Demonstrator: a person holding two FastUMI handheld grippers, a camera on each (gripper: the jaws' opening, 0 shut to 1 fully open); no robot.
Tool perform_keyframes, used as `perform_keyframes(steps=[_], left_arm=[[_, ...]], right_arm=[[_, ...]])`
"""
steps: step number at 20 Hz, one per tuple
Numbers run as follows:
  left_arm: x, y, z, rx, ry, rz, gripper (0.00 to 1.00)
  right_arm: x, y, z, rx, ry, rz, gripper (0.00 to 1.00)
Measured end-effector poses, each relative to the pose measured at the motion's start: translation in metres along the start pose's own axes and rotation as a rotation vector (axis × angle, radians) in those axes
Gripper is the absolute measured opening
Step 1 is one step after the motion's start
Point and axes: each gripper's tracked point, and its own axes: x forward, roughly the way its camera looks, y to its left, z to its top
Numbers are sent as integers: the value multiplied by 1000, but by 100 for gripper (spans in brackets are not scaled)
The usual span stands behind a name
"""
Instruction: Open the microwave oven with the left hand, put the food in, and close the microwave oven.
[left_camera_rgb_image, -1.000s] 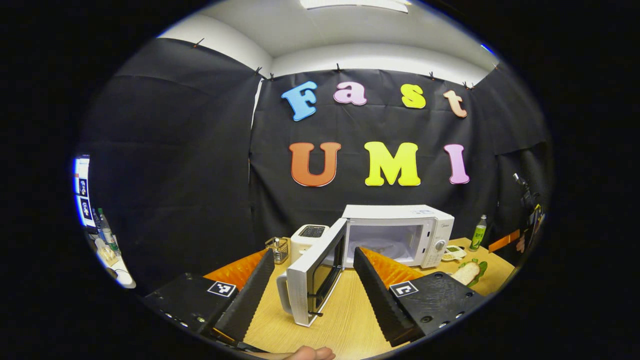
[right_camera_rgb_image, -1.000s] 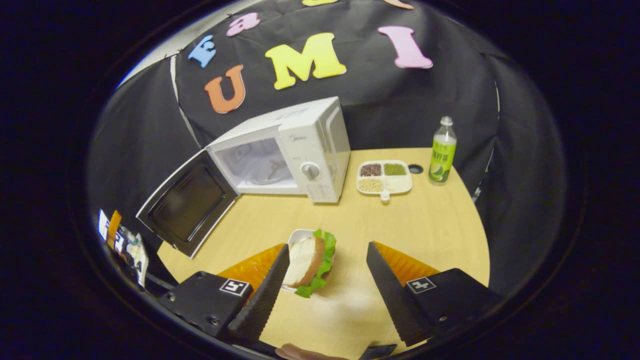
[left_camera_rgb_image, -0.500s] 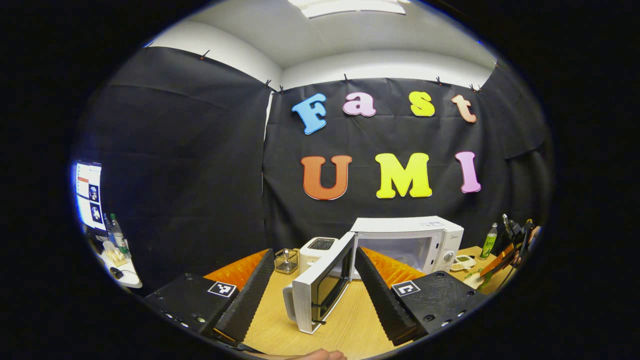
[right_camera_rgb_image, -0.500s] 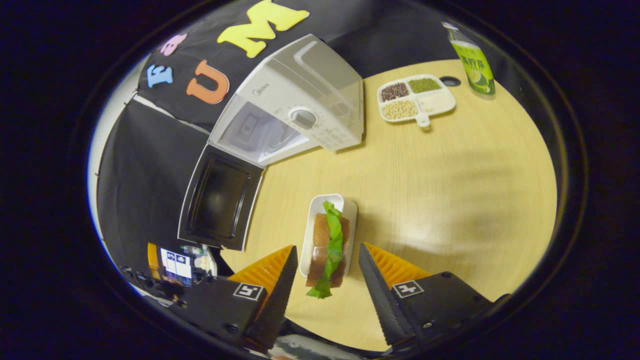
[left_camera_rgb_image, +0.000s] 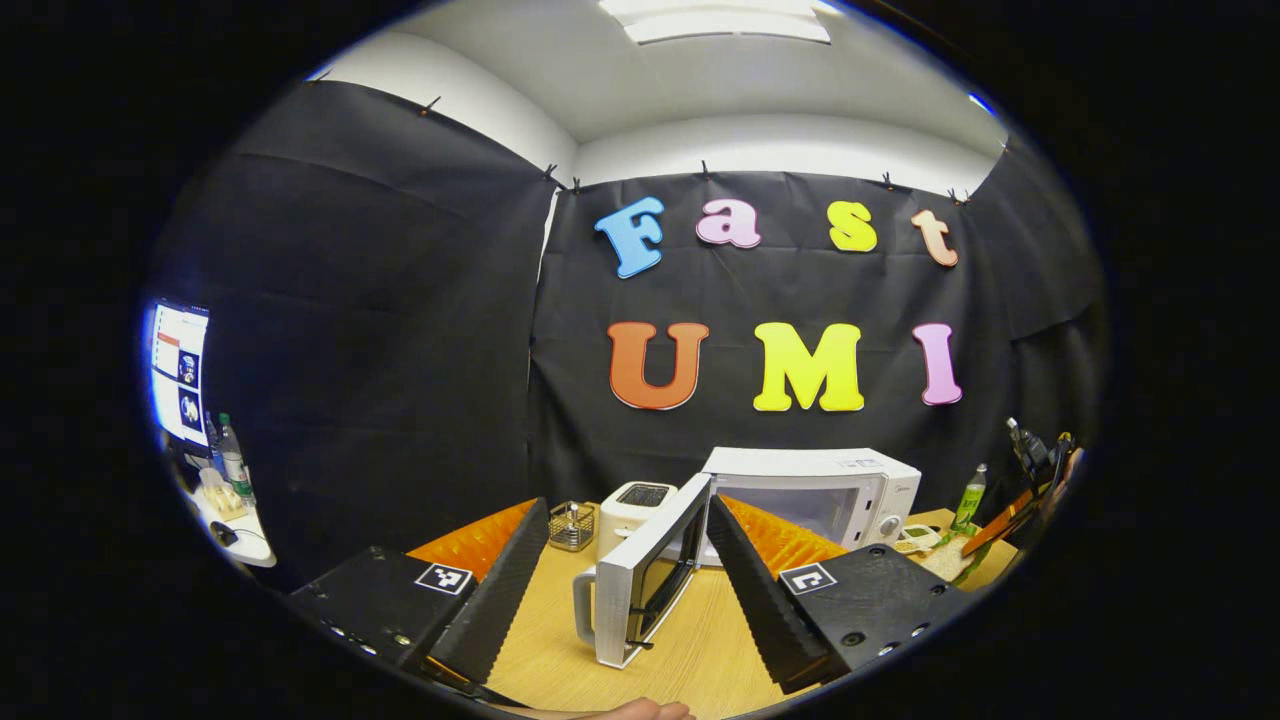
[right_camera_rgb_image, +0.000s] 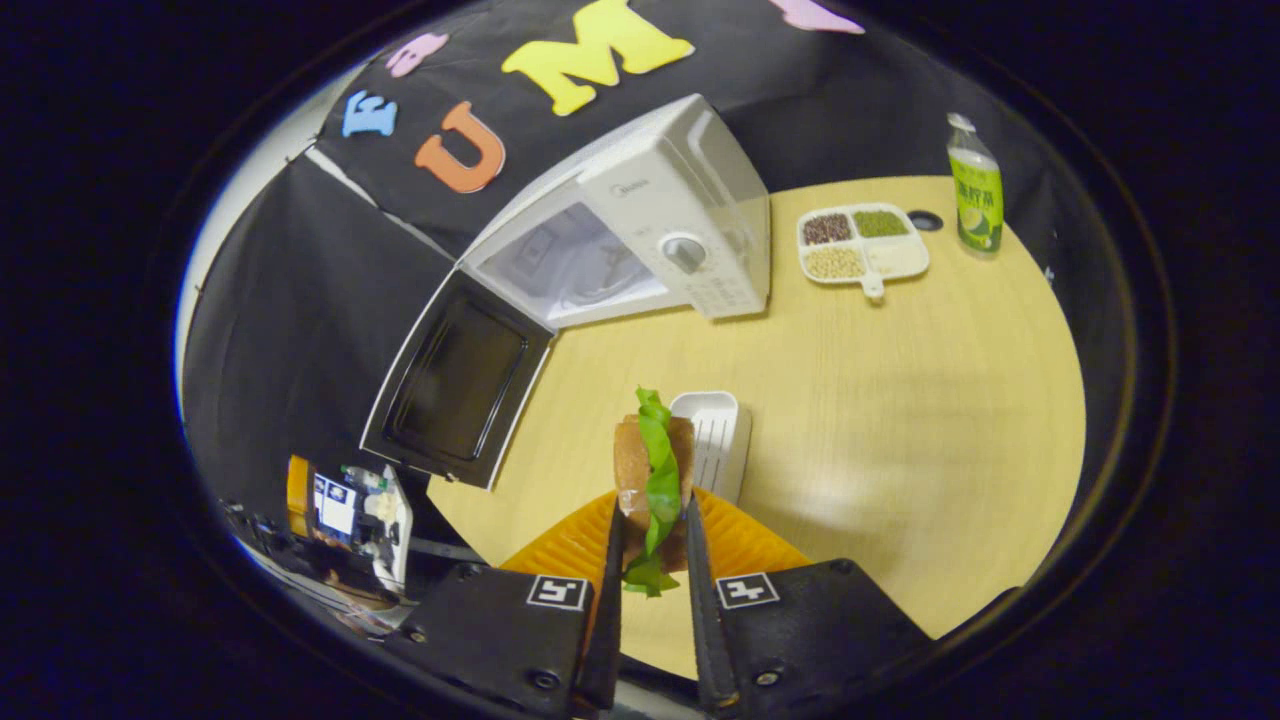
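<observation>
The white microwave (right_camera_rgb_image: 660, 215) stands at the back of the wooden table (right_camera_rgb_image: 900, 420) with its door (right_camera_rgb_image: 455, 380) swung wide open; the cavity is lit and bare. My right gripper (right_camera_rgb_image: 650, 545) is shut on a sandwich (right_camera_rgb_image: 652, 480) of bread and green lettuce, lifted just above its small white tray (right_camera_rgb_image: 712, 440). In the left gripper view the microwave (left_camera_rgb_image: 830, 490) sits ahead, its open door (left_camera_rgb_image: 640, 570) edge-on between the fingers. My left gripper (left_camera_rgb_image: 625, 570) is open and holds nothing, back from the door.
A white divided dish (right_camera_rgb_image: 862, 255) of beans and a green bottle (right_camera_rgb_image: 977, 190) stand right of the microwave. A white toaster (left_camera_rgb_image: 635, 505) and a small wire basket (left_camera_rgb_image: 572, 525) sit left of it. A side desk with a screen (left_camera_rgb_image: 180, 370) lies far left.
My right gripper came down over the sandwich, closed on it and raised it off the white tray. My left gripper drew back a little from the open door.
</observation>
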Motion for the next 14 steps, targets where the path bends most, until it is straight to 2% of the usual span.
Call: perform_keyframes(steps=[2,3,4,5,7,8,9,10,11,14], left_arm=[[-1,7,-3,-2,3,7,84],[-1,11,-3,-1,-1,11,95],[-3,12,-3,-4,-5,9,95],[-4,13,-4,-8,-6,3,95],[-6,15,-6,-15,-4,-6,95],[-7,18,-7,-17,-9,-5,95],[-8,21,-7,-17,-20,-4,95],[-11,23,-6,-16,-27,-7,95],[-12,24,-8,-16,-27,-12,84],[-13,28,-14,-21,-24,-14,84]], right_arm=[[-9,17,1,-128,-48,-53,24],[-12,27,1,-192,-72,-79,34],[-13,37,0,-258,-94,-104,34],[-13,46,-2,-322,-114,-134,24],[-8,63,-4,-441,-160,-195,26],[-5,71,-2,-473,-193,-221,34],[1,78,1,-493,-225,-244,25],[5,85,5,-520,-258,-264,26],[11,93,9,-544,-293,-282,26],[32,113,16,-583,-378,-332,27]])
